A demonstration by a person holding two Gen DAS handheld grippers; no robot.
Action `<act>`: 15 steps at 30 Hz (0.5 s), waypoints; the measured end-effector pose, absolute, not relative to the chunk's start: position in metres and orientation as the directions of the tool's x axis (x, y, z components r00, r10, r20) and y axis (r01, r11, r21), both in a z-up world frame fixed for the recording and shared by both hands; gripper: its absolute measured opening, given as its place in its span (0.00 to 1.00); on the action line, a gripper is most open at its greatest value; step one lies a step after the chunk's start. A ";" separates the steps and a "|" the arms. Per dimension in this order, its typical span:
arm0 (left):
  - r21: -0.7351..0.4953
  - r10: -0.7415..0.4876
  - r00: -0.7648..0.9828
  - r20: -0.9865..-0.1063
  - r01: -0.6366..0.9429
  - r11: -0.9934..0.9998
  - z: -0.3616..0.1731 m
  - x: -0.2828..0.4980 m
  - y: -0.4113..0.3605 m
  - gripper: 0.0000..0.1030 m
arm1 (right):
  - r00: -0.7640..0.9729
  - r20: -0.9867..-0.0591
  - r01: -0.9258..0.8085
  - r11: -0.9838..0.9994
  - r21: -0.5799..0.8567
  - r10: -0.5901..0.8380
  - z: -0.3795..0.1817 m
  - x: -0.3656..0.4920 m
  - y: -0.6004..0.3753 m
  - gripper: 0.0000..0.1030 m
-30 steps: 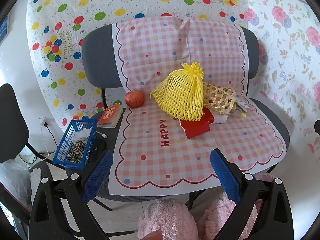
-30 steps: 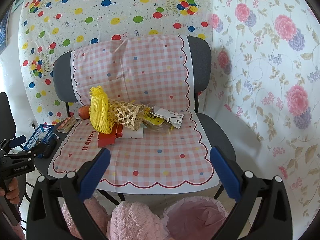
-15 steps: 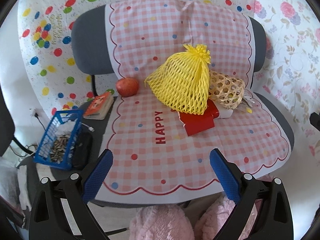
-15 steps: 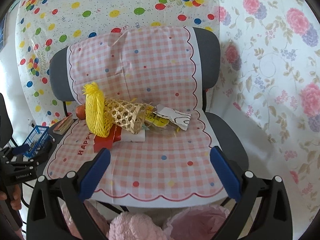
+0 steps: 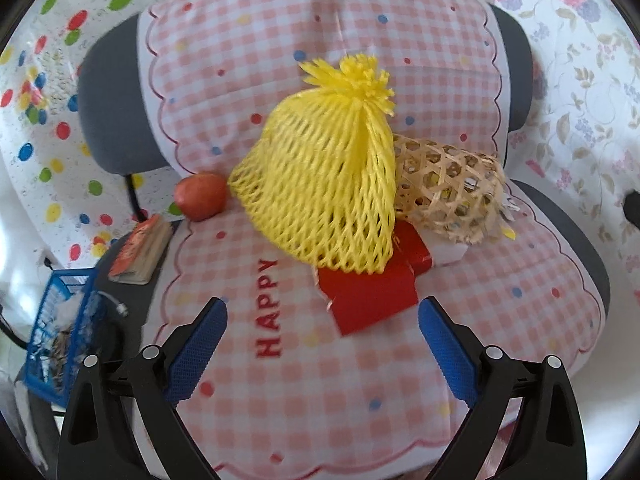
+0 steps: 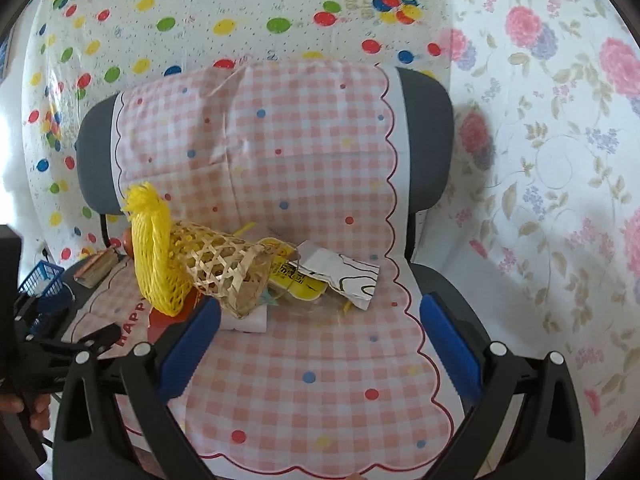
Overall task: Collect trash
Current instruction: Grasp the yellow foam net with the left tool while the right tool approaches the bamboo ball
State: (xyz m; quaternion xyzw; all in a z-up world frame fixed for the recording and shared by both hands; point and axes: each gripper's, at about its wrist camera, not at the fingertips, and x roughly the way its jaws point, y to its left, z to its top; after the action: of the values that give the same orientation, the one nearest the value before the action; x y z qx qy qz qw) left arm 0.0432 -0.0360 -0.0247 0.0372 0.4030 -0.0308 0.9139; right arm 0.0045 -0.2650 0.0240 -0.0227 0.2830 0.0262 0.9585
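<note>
Left wrist: yellow foam net (image 5: 324, 184) fronting woven basket (image 5: 448, 192), apple (image 5: 200, 201) beside.

Grey chair (image 5: 108, 128), seat and back draped with a pink checked cloth (image 5: 320, 380) printed "HAPPY". Beside the cloth's left edge, 1 red apple (image 5: 201, 196) against the chair back. Further left, a small book (image 5: 140, 250) lying flat on a dark surface, then a blue basket (image 5: 60, 332) near it. Behind, a polka-dot sheet (image 6: 240, 8); to the right, floral wallpaper (image 6: 560, 140).
</note>
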 end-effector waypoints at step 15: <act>0.081 -0.016 0.642 -0.767 0.121 0.989 -0.073 0.111 -0.056 0.71 | 0.769 -0.623 -0.095 0.989 0.111 0.144 0.001 0.038 -0.278 0.83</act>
State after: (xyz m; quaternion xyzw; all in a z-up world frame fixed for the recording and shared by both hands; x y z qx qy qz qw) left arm 0.1112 -0.0556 -0.0728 0.0626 0.4217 -0.0380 0.9038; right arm 0.0381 -0.2780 0.0014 0.0364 0.3337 0.0634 0.9398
